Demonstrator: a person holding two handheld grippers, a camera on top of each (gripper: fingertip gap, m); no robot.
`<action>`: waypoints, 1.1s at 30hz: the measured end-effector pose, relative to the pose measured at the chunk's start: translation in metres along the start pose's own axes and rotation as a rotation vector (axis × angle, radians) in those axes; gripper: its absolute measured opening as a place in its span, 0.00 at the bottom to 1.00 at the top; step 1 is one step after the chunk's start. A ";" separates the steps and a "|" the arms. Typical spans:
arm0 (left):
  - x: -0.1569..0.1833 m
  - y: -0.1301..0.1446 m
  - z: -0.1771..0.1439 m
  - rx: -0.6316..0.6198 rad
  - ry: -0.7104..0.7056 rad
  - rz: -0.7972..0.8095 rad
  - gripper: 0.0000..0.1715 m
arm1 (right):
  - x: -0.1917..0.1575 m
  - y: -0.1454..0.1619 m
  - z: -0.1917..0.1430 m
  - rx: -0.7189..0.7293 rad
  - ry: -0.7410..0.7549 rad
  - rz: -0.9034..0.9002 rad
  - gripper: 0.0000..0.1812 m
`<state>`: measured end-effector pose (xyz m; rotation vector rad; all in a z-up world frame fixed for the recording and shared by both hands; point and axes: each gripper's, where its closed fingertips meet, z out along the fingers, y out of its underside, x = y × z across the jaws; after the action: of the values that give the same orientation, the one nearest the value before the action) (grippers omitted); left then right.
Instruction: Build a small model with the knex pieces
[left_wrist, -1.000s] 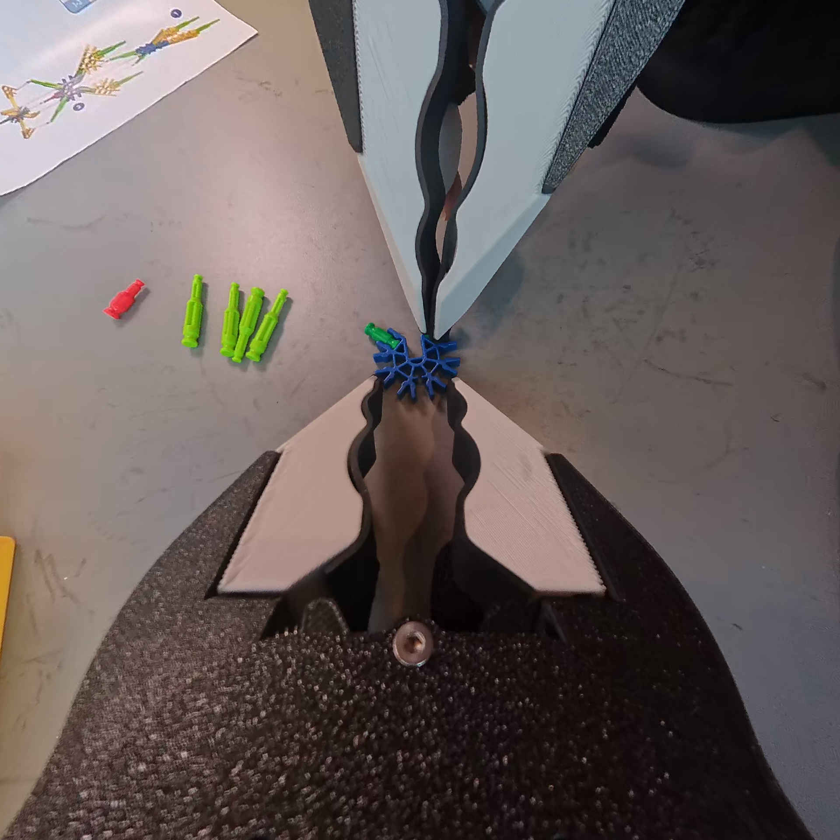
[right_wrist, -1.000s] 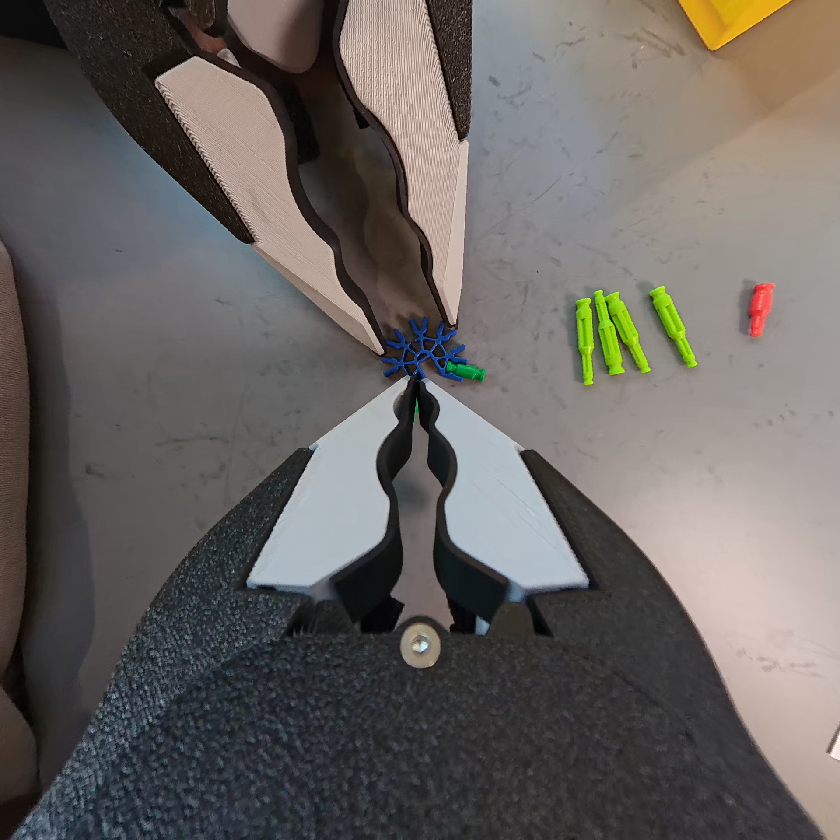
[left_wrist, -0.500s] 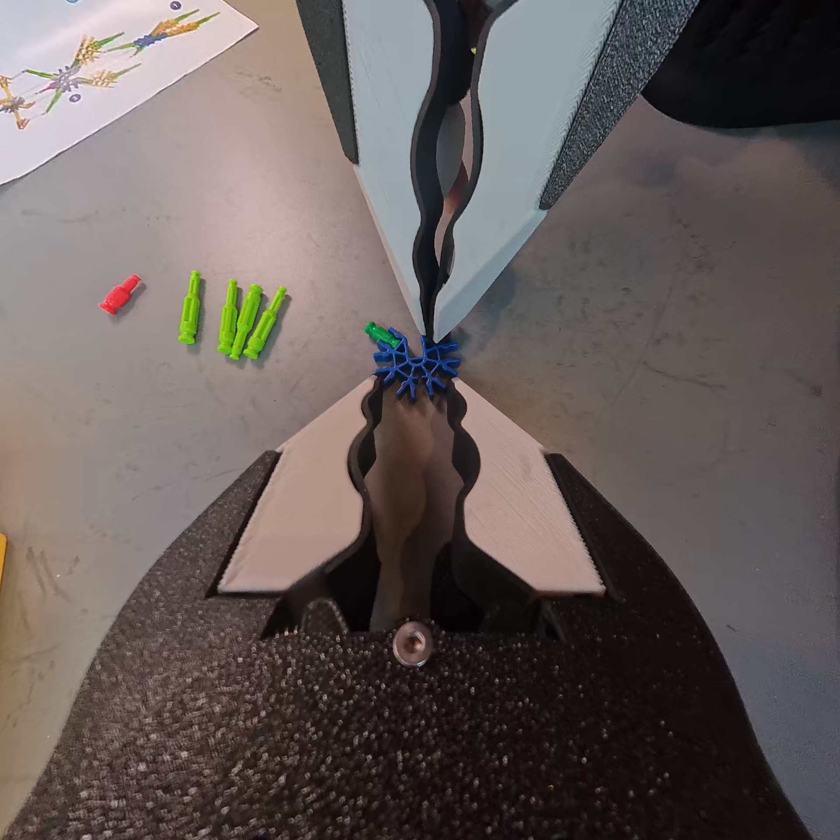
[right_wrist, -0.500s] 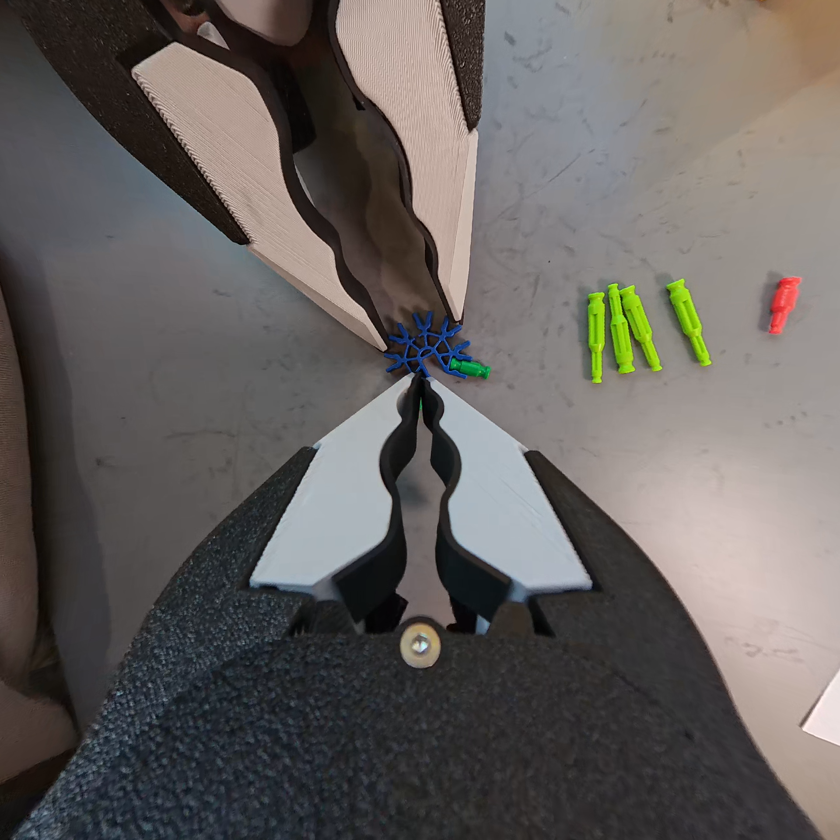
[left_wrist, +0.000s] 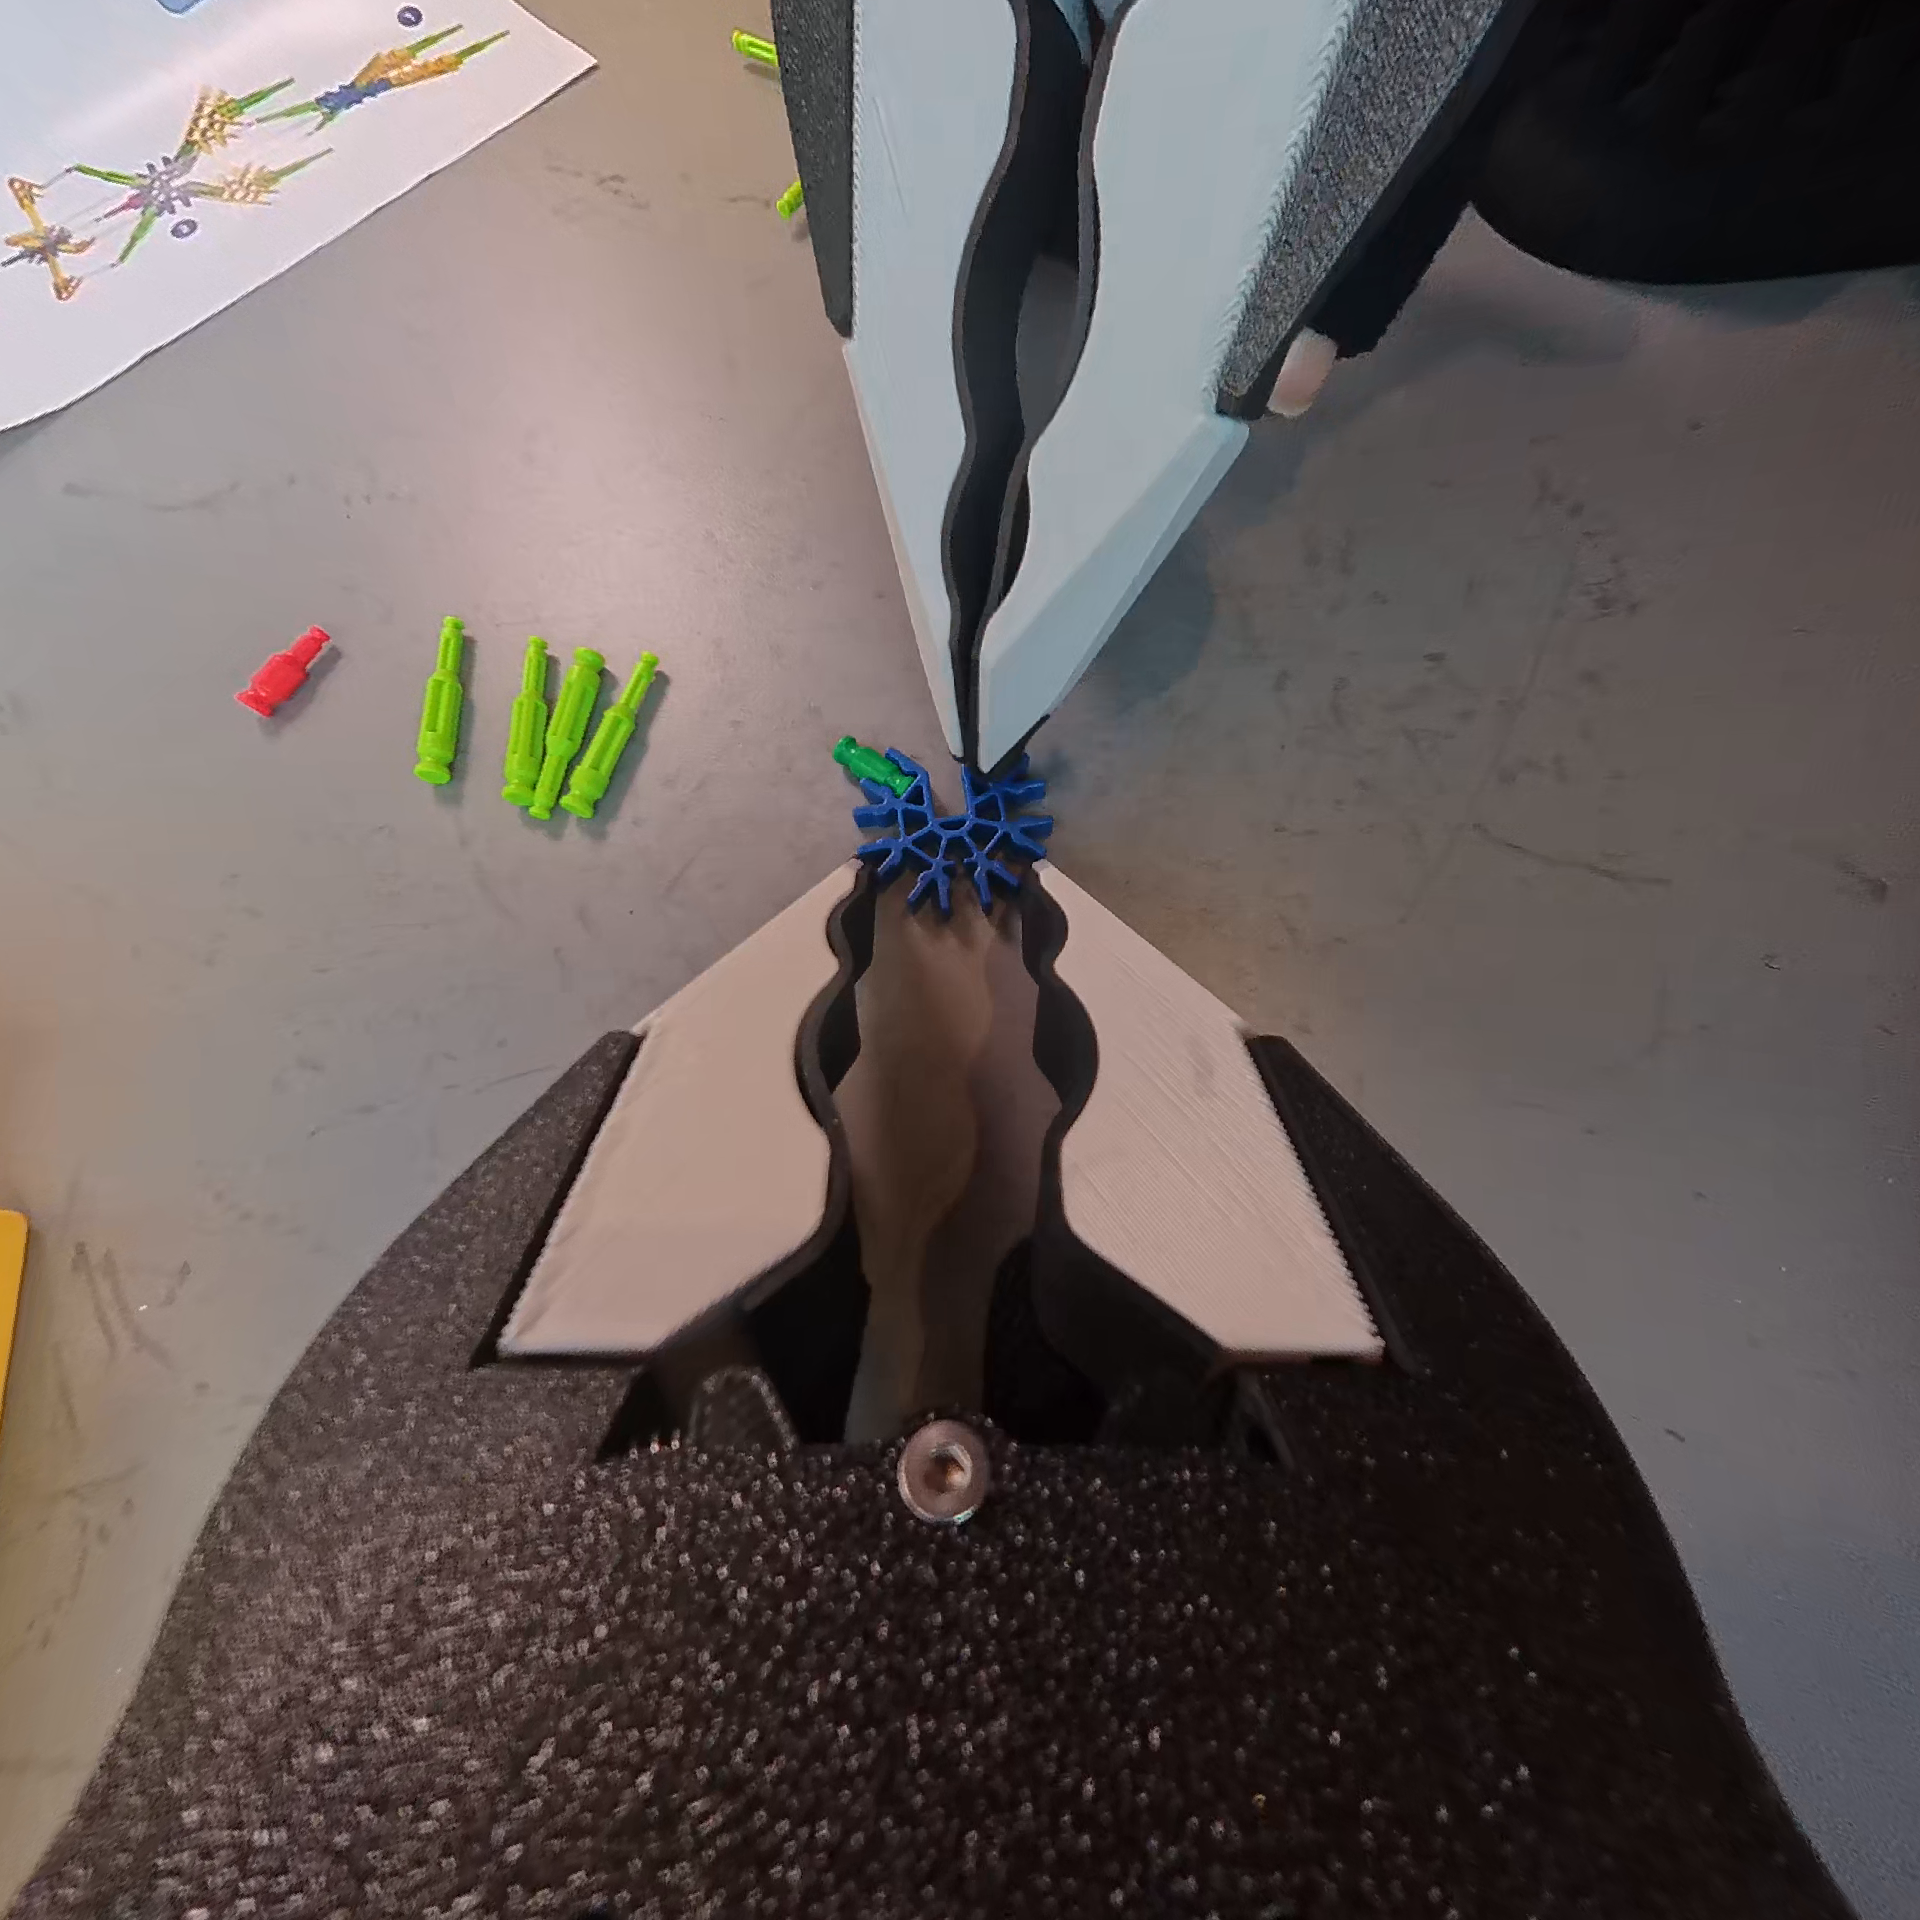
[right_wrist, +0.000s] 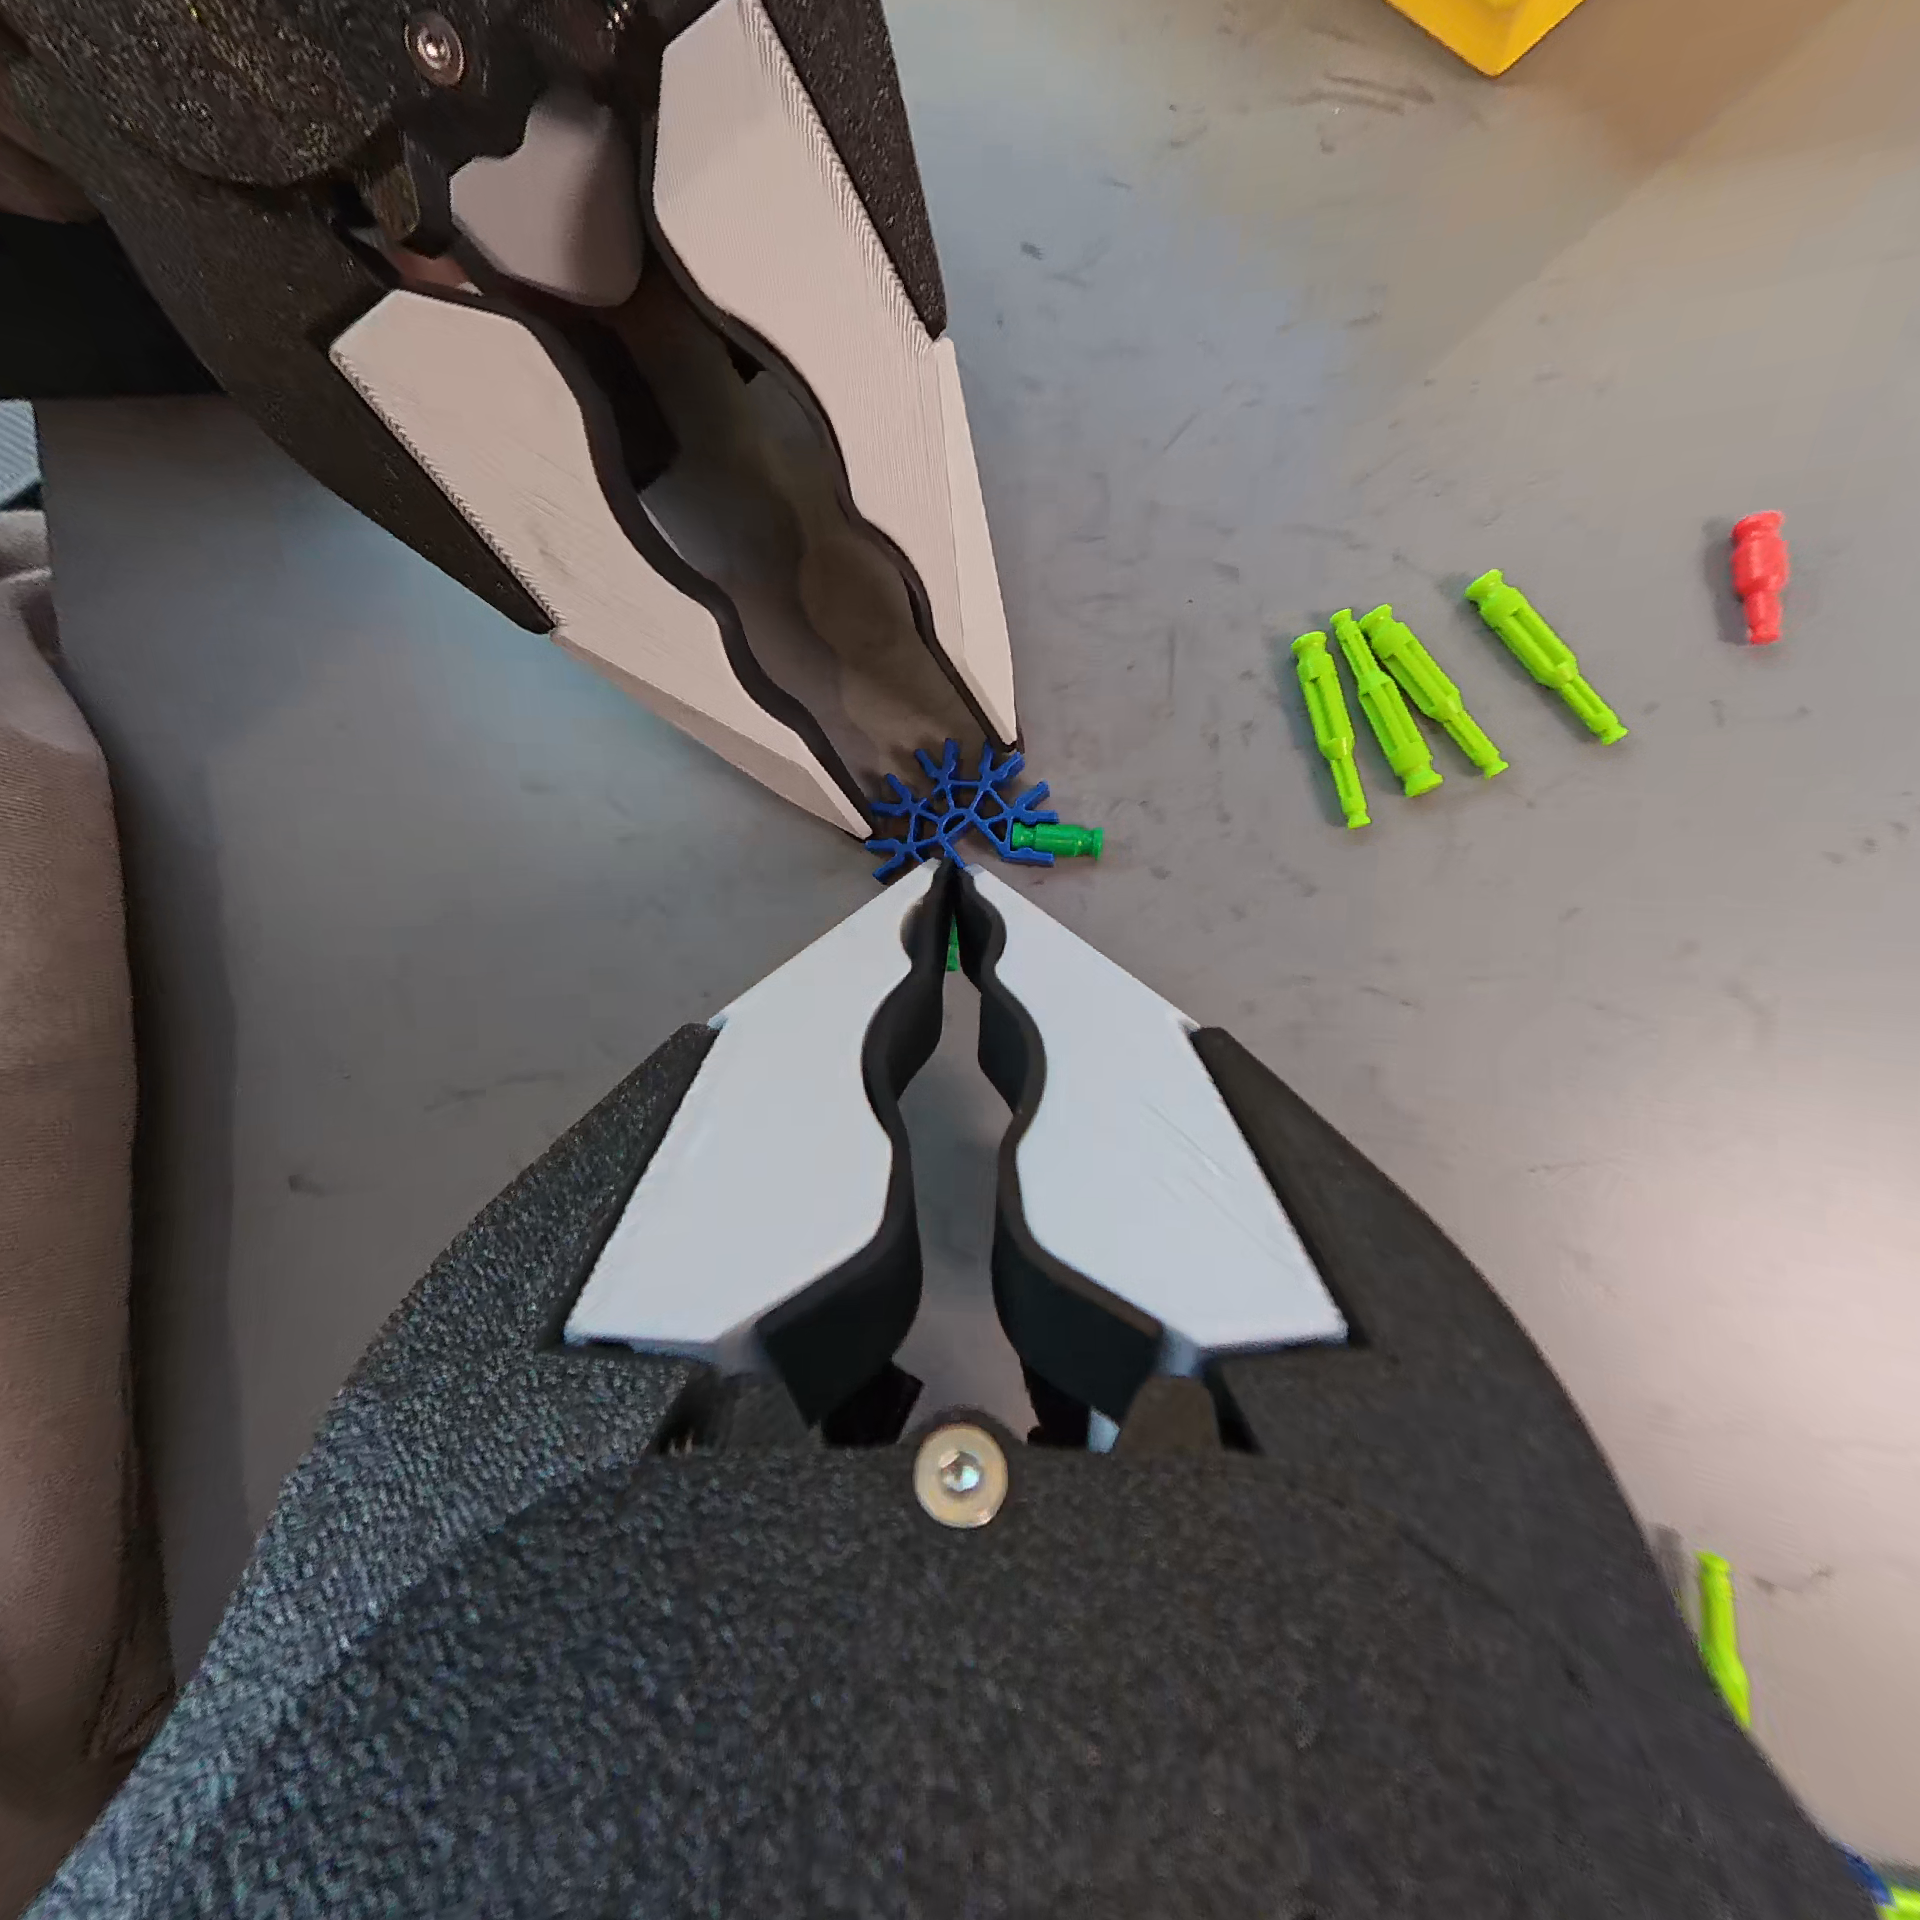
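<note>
The blue snowflake connector (left_wrist: 951, 831) lies flat on the grey surface (left_wrist: 1507, 935), pinched by its edges in my left hand-held gripper (left_wrist: 948, 878), a dark green rod (left_wrist: 871, 767) already plugged in on its far left. My right hand-held gripper (right_wrist: 948, 871) is pressed together on another small green rod (right_wrist: 952, 943), tip at the connector's far rim. I judge a straight, level push into a slot works best. Left lie four lime rods (left_wrist: 540, 727) and a red piece (left_wrist: 283, 686).
</note>
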<state>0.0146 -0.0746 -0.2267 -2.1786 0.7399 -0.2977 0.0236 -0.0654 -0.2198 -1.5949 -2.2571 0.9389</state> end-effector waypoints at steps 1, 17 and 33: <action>0.000 0.000 0.000 0.000 0.001 -0.001 0.16 | 0.001 -0.001 0.000 0.018 -0.003 0.014 0.00; 0.000 0.000 0.000 0.001 -0.002 0.003 0.16 | -0.007 -0.006 -0.023 0.010 -0.025 -0.086 0.00; 0.000 0.000 0.000 0.001 0.002 -0.006 0.17 | -0.077 0.101 -0.085 -0.128 -0.093 -0.068 0.09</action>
<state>0.0145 -0.0741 -0.2267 -2.1798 0.7342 -0.3031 0.1741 -0.0832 -0.2025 -1.5432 -2.4644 0.8855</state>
